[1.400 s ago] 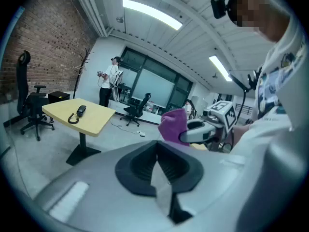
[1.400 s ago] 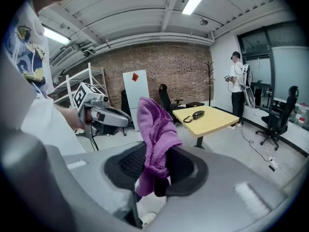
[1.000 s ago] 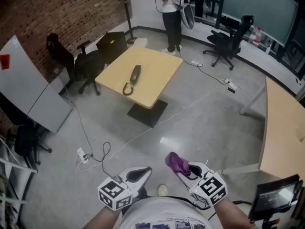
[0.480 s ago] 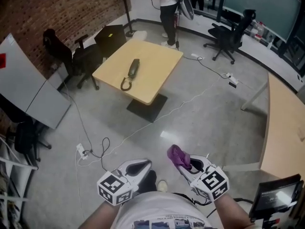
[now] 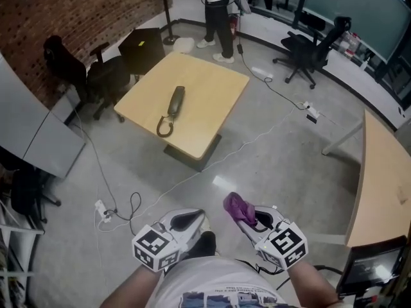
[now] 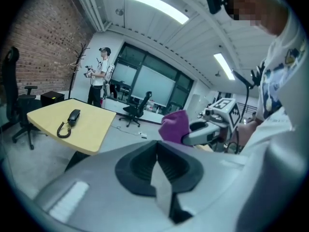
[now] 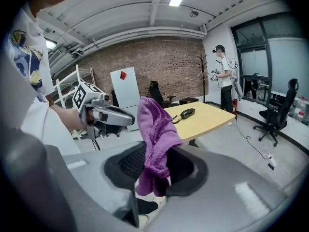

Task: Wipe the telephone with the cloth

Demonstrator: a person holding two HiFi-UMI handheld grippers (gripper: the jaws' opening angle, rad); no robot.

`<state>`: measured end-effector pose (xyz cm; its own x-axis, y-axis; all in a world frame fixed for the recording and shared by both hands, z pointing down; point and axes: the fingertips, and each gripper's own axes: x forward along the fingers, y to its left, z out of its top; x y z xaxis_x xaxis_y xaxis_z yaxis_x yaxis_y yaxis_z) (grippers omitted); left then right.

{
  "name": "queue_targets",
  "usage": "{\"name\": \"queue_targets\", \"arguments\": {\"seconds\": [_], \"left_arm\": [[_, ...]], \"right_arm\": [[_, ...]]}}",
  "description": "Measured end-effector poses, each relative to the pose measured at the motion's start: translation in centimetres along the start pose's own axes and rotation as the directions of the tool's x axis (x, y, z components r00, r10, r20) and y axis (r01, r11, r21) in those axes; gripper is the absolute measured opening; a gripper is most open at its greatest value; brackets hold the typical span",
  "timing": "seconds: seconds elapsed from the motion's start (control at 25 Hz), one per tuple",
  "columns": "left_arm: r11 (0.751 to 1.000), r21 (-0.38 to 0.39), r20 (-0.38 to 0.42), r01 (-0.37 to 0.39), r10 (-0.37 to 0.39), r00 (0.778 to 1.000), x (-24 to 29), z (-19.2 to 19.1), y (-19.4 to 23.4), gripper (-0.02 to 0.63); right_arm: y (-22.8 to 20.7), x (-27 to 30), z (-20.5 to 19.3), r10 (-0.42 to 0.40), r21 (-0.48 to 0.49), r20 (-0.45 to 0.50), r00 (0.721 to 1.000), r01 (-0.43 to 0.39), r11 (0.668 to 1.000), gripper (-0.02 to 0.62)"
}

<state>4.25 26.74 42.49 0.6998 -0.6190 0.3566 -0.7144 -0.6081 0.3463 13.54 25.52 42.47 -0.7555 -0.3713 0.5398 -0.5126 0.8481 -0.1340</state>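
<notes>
My right gripper is pinched tight on the cloth, which sticks up from between its fingers. My left gripper is closed with nothing in it. The phone lies on the table, well away at eleven o'clock.

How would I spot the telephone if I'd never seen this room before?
Look for the red brick wall, then the square, pale wooden table in front of it. The telephone lies on that table: a dark handset with a curly cord looping off one end, and the only thing on the tabletop.
</notes>
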Motion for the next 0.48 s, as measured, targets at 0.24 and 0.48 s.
{"name": "queue_targets", "arguments": {"seconds": [0.24,0.48], "left_arm": [[1.0,0.028,0.001,-0.004,0.004,1.0,2.0,2.8,5.0,0.026],[0.998,0.0,-0.021,-0.063,0.063,0.998,3.1,3.9,10.4,0.058]], "right_arm": [[-3.7,4.1,4.0,-0.004,-0.008,-0.007,1.0,0.004,1.0,0.114],[-6.1,8.4,7.1,0.024,-0.024,-0.009,1.0,-0.024,0.999,0.114]]}}
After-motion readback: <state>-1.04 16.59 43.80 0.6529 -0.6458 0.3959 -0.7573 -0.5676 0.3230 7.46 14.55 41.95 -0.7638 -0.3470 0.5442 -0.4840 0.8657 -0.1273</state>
